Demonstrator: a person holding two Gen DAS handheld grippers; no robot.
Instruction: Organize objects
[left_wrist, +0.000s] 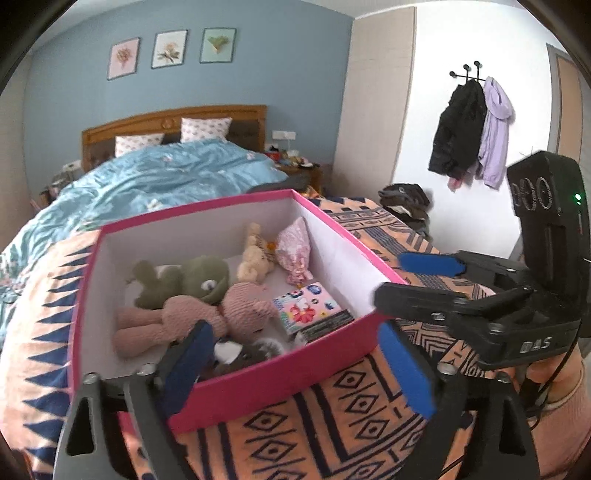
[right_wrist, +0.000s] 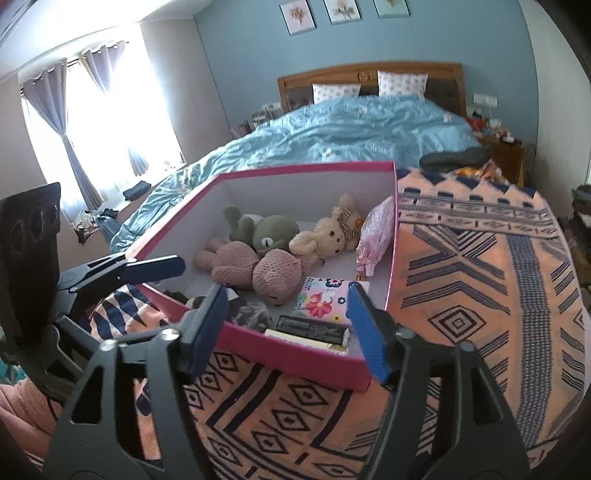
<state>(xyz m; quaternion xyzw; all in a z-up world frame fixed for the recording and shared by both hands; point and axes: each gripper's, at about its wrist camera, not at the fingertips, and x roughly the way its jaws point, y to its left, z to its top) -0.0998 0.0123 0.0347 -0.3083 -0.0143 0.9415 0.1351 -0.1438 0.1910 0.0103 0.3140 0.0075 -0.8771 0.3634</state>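
Beside the pink box (left_wrist: 258, 384) — "DAS"-marked right gripper (left_wrist: 424, 280), both grippers' jaws apart, empty.

I can read only one word. My right gripper (left_wrist: 421, 280) has the letters "DAS" on its black body, at about four o'clock. The small box (left_wrist: 312, 308) has print too tiny to read.

- Our left gripper (left_wrist: 295, 369) points forward and downward, its blue-padded jaws spread wide with nothing pressed between them.
- Our right gripper (right_wrist: 288, 328) tilts downward likewise, jaws parted, the pads gripping nothing.
- The two grippers sit side by side, close together.
- A hand (left_wrist: 554, 384) in a pink sleeve holds the right gripper's handle.
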